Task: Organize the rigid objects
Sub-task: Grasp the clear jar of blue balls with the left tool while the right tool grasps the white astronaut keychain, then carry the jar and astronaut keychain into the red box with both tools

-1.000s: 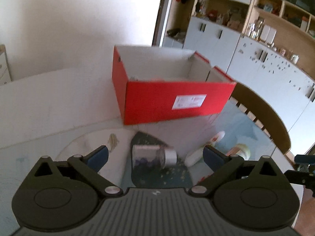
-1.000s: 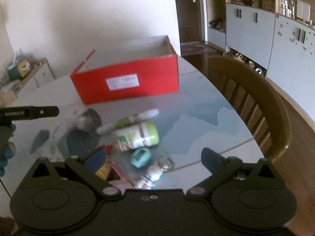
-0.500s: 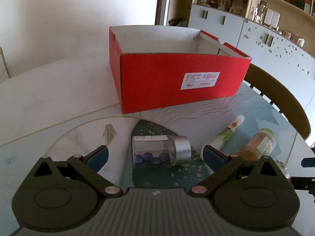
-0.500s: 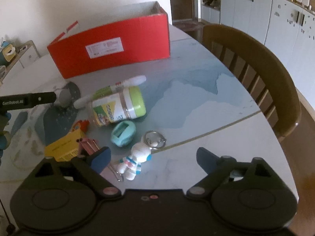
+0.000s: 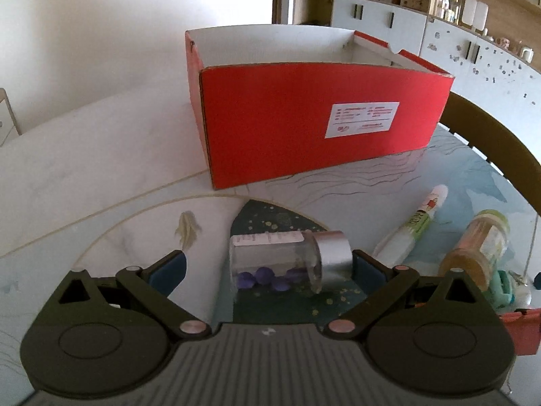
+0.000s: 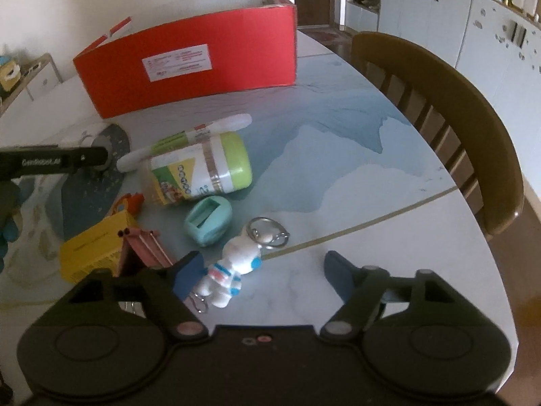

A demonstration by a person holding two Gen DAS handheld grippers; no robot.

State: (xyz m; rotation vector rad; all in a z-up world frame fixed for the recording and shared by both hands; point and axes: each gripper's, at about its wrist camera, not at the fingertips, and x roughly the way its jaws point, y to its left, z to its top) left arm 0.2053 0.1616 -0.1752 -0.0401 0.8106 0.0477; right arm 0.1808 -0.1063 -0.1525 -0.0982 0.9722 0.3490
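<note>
Nothing seems boxed yet: red box (image 5: 314,125) looks empty, left gripper (image 5: 268,265) spread around the jar (image 5: 287,258), right gripper (image 6: 262,272), just narrowing, not yet pinching the astronaut keychain (image 6: 233,267)

Red box (image 5: 304,128) with a white label; before it, a green-capped bottle (image 6: 199,172), mint sharpener (image 6: 208,225), yellow carton (image 6: 94,250)

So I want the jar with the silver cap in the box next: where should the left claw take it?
Grip the clear body of the jar, not the cap. It lies on its side across the left claw, so a finger would probably land on each end. Turn the wrist, come from above, and pinch across the round sides.
</note>
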